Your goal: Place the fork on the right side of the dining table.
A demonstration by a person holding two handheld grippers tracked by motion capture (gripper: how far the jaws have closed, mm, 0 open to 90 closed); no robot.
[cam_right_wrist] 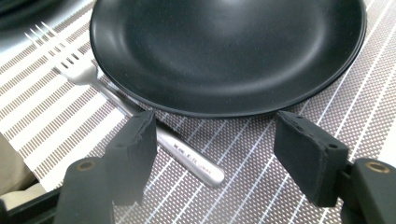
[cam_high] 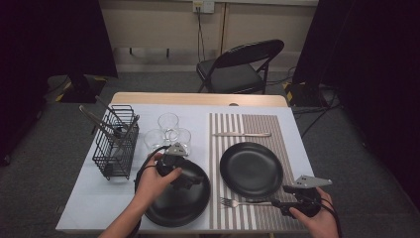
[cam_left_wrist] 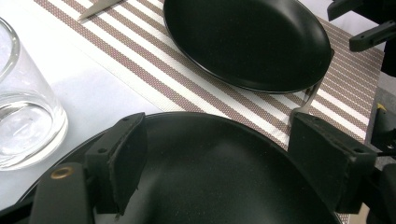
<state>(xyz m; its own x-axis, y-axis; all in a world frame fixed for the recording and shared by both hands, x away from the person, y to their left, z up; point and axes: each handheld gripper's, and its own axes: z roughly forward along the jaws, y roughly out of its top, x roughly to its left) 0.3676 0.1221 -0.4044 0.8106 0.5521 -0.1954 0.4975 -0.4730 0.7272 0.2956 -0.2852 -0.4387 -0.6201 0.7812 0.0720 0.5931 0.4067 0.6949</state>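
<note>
Two black plates are on the table. One plate (cam_high: 251,168) (cam_right_wrist: 224,51) (cam_left_wrist: 247,42) sits on a striped placemat (cam_high: 285,134). The other plate (cam_high: 173,208) (cam_left_wrist: 210,177) lies to its left, near the front edge. My left gripper (cam_high: 194,181) (cam_left_wrist: 215,158) hovers over this left plate, open, with nothing between its jaws. A silver fork (cam_high: 242,202) (cam_right_wrist: 191,161) lies on the mat in front of the right-hand plate. My right gripper (cam_high: 277,202) (cam_right_wrist: 215,158) is open, low over the mat. The fork's handle end lies between its jaws, and the pads are clear of it.
A knife (cam_high: 242,134) (cam_left_wrist: 98,7) lies on the mat behind the plate. Three clear glasses (cam_high: 168,130) (cam_left_wrist: 23,121) stand left of the mat. A black wire basket (cam_high: 116,146) holding utensils is at the far left. A folding chair (cam_high: 242,64) stands beyond the table.
</note>
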